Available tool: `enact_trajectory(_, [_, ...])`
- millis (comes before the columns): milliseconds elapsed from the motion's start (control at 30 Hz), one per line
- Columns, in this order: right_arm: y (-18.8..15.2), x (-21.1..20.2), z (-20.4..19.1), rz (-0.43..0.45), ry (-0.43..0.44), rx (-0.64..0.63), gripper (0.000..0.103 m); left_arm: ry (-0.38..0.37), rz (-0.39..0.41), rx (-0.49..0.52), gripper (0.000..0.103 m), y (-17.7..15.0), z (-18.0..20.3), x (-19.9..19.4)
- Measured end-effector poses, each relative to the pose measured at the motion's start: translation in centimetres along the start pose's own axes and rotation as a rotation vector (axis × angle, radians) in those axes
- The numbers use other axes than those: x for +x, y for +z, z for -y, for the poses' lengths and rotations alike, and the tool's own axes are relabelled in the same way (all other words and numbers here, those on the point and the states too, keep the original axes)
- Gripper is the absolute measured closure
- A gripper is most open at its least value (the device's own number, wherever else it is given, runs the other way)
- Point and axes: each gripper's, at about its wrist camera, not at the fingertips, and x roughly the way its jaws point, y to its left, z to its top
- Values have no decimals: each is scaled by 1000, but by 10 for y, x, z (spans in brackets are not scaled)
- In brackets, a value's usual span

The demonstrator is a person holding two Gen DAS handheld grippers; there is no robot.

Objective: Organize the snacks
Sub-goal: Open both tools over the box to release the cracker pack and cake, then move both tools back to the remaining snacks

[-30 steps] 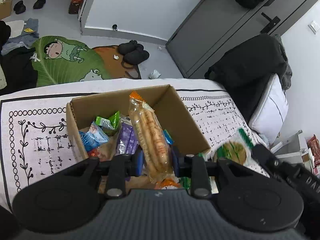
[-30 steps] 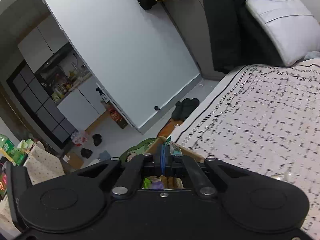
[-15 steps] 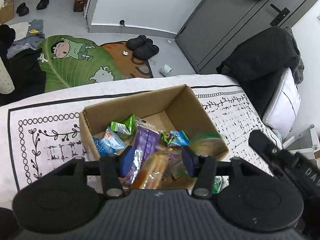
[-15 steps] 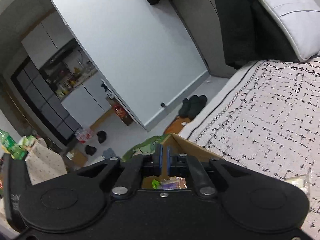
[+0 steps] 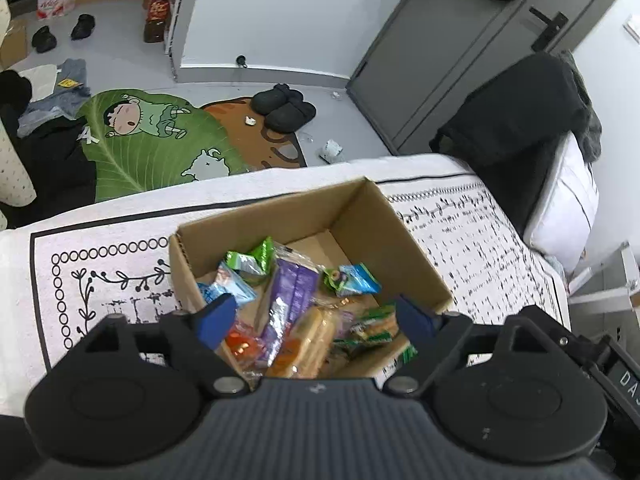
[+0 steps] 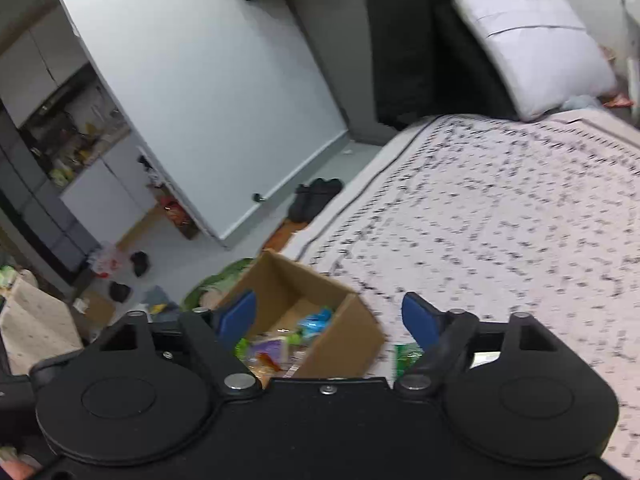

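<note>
An open cardboard box [image 5: 384, 224] sits on the patterned bed cover and holds several snack packets: a long bread packet [image 5: 310, 340], a purple packet [image 5: 290, 292], green and blue packets [image 5: 352, 280]. My left gripper [image 5: 314, 318] is open and empty just above the box's near side. My right gripper [image 6: 330, 316] is open and empty, above the box's right side [image 6: 344, 332]. A green packet [image 6: 406, 354] lies on the cover beside the box, partly hidden by the right finger.
The bed cover [image 6: 500, 208] spreads to the right with a white pillow [image 6: 532, 44] and dark clothing [image 5: 516, 120] at its head. The floor beyond the bed has a green rug [image 5: 156, 140], slippers [image 5: 286, 106] and scattered clothes.
My left gripper opened and dropped the long bread packet into the box. My right gripper opened from shut; a green cookie packet has gone into the box.
</note>
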Motion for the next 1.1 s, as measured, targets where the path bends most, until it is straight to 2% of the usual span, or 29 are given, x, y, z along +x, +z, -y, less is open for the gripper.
enact_trajectory(133, [2, -9, 12, -11, -13, 17, 19, 9, -24, 34, 13, -7, 12, -1])
enact_trajectory(433, [8, -28, 34, -26, -77, 29, 8, 8, -23, 80, 12, -21, 34, -10])
enact_trajectory(600, [8, -33, 52, -71, -107, 85, 8, -4, -25, 104, 12, -30, 49, -13])
enact_trajectory(733, [6, -41, 67, -70, -103, 117, 7, -10, -24, 122, 12, -38, 62, -16])
enact_trajectory(933, [-1, -34, 101, -113, -134, 196, 7, -23, -30, 145, 12, -52, 79, -13])
enact_trajectory(1100, [-6, -31, 120, -145, -122, 257, 7, -29, -48, 142, 12, -65, 91, -8])
